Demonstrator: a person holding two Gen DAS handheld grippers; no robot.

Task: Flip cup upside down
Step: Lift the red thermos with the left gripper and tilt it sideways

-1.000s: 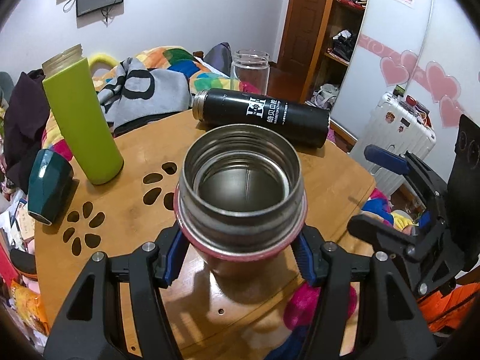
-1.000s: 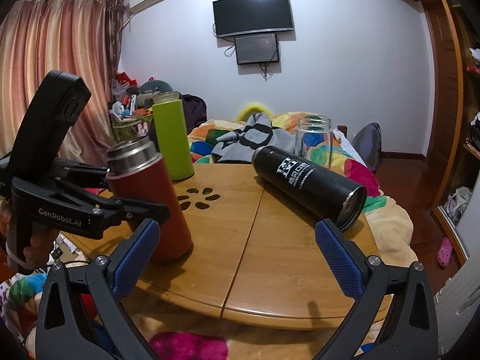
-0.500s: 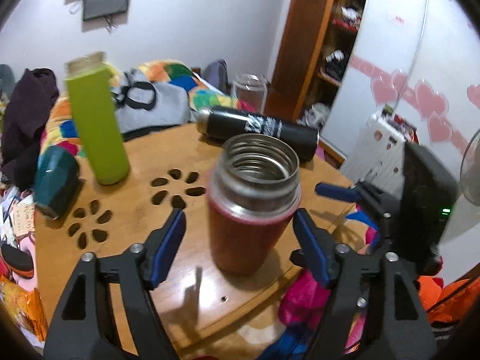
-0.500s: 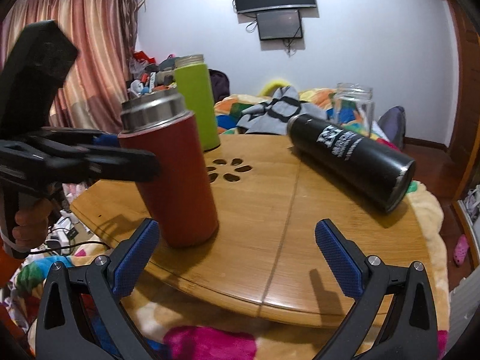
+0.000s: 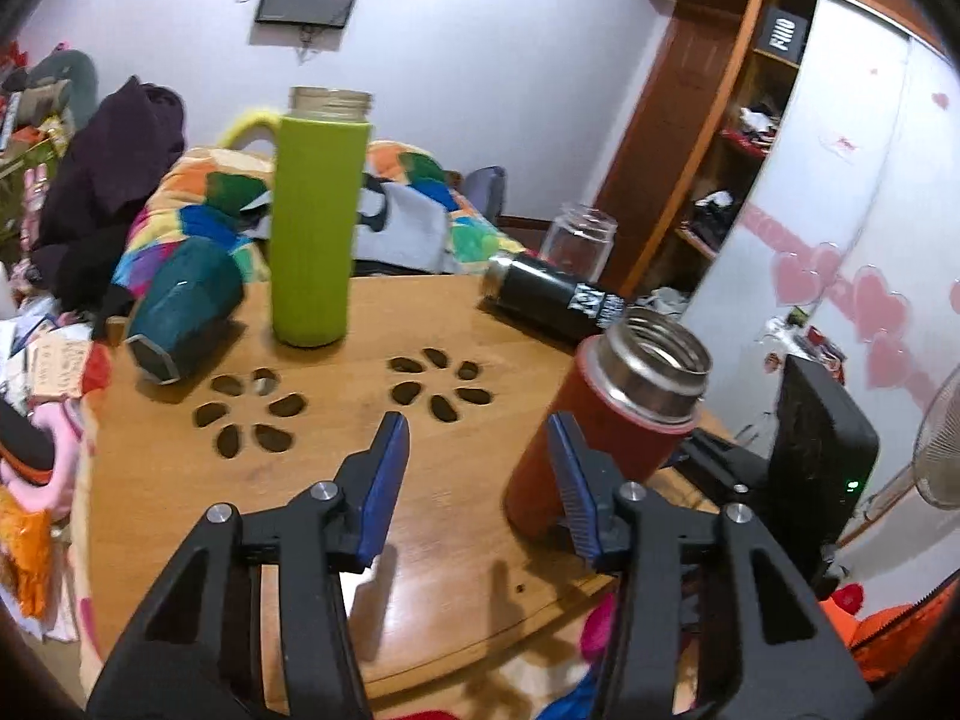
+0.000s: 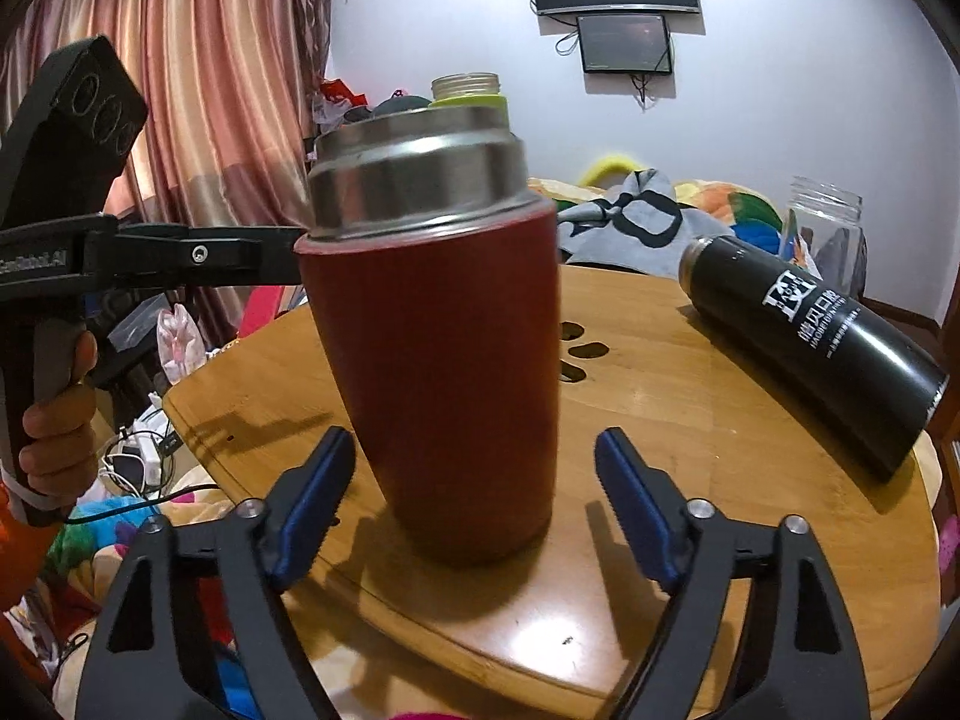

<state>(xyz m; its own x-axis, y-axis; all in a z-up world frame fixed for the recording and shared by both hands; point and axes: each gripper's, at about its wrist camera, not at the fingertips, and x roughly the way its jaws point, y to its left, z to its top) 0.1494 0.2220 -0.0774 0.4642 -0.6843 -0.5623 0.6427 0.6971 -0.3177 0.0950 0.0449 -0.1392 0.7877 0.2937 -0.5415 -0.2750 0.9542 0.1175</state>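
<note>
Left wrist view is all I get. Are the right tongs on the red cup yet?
Observer: No. The right tongs are open, one finger on each side of the cup near its base, with gaps on both sides.
Operator: Anything in their closing path?
Observer: Only bare table shows between the fingers and the cup.
Operator: How high do my left tongs sit from there?
Observer: The left tongs show level with the cup's steel collar, passing behind it. I can't tell if they touch.
</note>
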